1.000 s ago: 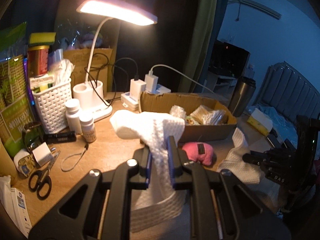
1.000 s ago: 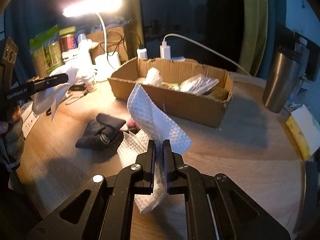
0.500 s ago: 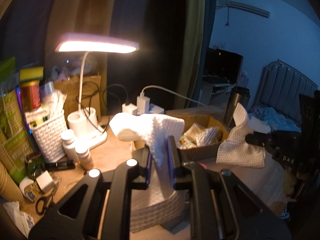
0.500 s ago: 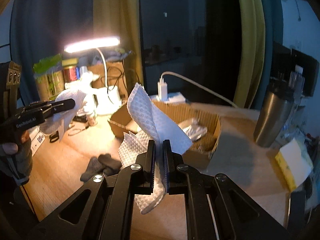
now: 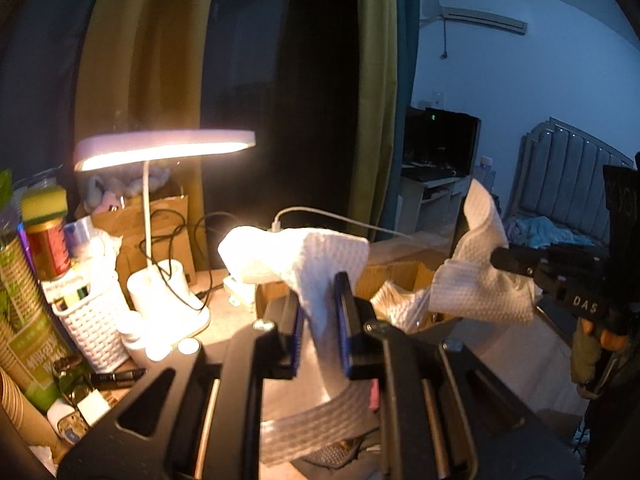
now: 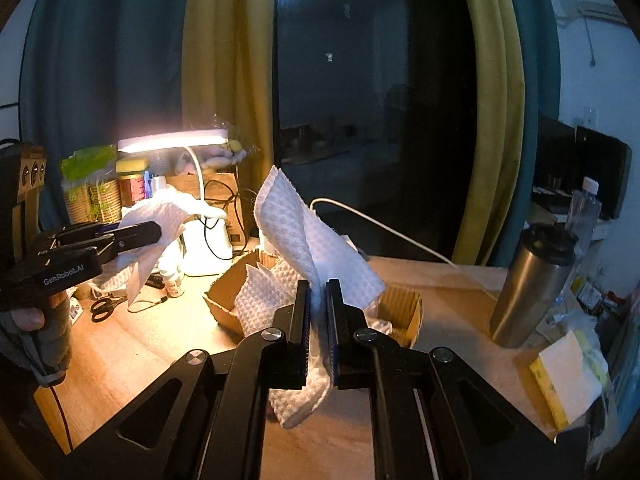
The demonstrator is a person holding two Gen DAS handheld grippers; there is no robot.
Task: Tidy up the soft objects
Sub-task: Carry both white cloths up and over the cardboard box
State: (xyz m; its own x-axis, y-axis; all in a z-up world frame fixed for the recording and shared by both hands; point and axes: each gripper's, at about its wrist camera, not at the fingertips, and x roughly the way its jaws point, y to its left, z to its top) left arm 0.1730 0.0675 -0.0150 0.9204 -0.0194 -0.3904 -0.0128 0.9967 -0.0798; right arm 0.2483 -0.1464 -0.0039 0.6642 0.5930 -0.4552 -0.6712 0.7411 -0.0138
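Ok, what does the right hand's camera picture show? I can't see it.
The right gripper pinches a white waffle cloth above a cardboard box. At left, the left gripper holds its other end, near a glowing desk lamp.

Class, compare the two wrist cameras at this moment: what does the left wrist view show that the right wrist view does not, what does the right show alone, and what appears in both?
Only the left wrist view shows the white woven basket, the wall air conditioner and the padded headboard.

Only the right wrist view shows the steel tumbler, the clear water bottle and the scissors.

Both show the lit desk lamp, the cardboard box, and the left claw and right claw, each shut on a white waffle cloth.
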